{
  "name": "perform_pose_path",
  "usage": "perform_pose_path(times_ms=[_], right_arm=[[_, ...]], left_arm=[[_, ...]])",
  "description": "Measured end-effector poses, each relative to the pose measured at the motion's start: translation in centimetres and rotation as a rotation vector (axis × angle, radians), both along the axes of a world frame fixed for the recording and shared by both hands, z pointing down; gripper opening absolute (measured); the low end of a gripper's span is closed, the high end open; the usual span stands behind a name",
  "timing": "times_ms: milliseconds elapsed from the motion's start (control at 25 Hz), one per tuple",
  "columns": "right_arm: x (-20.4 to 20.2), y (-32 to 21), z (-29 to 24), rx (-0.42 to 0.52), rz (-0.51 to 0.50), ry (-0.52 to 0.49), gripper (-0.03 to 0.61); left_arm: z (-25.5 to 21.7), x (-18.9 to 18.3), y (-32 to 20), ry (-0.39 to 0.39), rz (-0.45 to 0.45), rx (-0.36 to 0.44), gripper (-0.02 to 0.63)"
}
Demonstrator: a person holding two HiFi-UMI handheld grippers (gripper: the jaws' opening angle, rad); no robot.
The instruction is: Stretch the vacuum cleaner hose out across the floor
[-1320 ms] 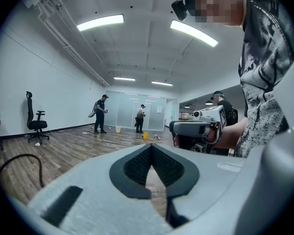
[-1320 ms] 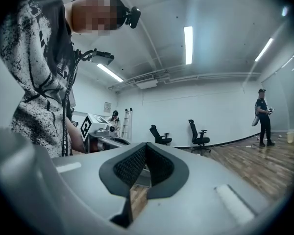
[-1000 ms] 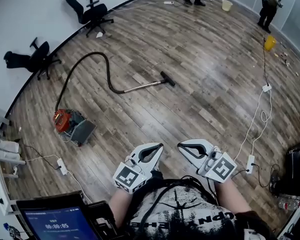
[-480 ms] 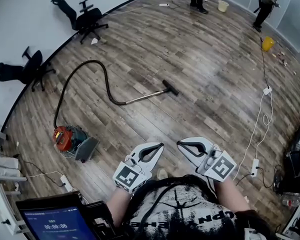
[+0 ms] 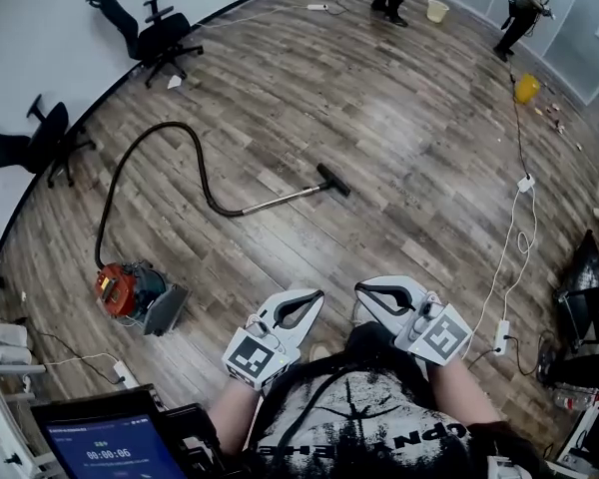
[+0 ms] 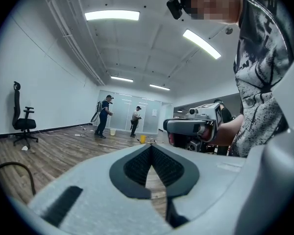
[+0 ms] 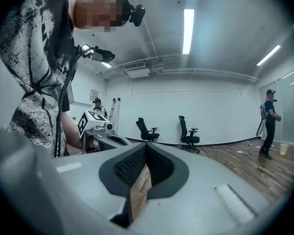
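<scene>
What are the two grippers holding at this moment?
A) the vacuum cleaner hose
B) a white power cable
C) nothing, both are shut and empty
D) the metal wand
C: the left gripper and right gripper each show jaws closed together with nothing between them, while the vacuum cleaner hose lies on the wood floor, well away from both grippers.

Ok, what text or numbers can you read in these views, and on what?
"00:00:06": timer on the blue screen; the small line above it is too small to read.
Shirt print: upside-down letters, too distorted to read.
Left marker cube and right marker cube: square patterns only, no words.
</scene>
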State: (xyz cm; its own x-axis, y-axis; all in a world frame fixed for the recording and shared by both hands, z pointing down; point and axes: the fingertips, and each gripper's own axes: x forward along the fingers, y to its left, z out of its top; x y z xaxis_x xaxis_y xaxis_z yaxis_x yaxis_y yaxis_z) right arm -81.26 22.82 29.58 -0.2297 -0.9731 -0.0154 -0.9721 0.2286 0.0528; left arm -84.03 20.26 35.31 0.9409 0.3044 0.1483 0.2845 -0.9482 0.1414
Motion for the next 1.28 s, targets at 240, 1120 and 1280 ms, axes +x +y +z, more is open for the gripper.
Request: perform_pose_path(times_ms=[240,1120,1280], right_arm=[[2.1,-2.0,0.0,-0.007,-0.096,-0.004,0.005],[24.2,-15.5,-2.8,0.106,-0.343,-0.04,0.005],[25.1,-16.0,-2.3,0.103,-0.346,-0.061,0.005]], left_arm=[[-0.3,2.1,-2.1,-0.011,-0.079,-0.015,0.0],[-2.4,24.0,-14.0,-0.046,-0.304,0.067,0.0],[-2.2,25.0,-14.6,-0.057,-0.312,0.055,0.0]])
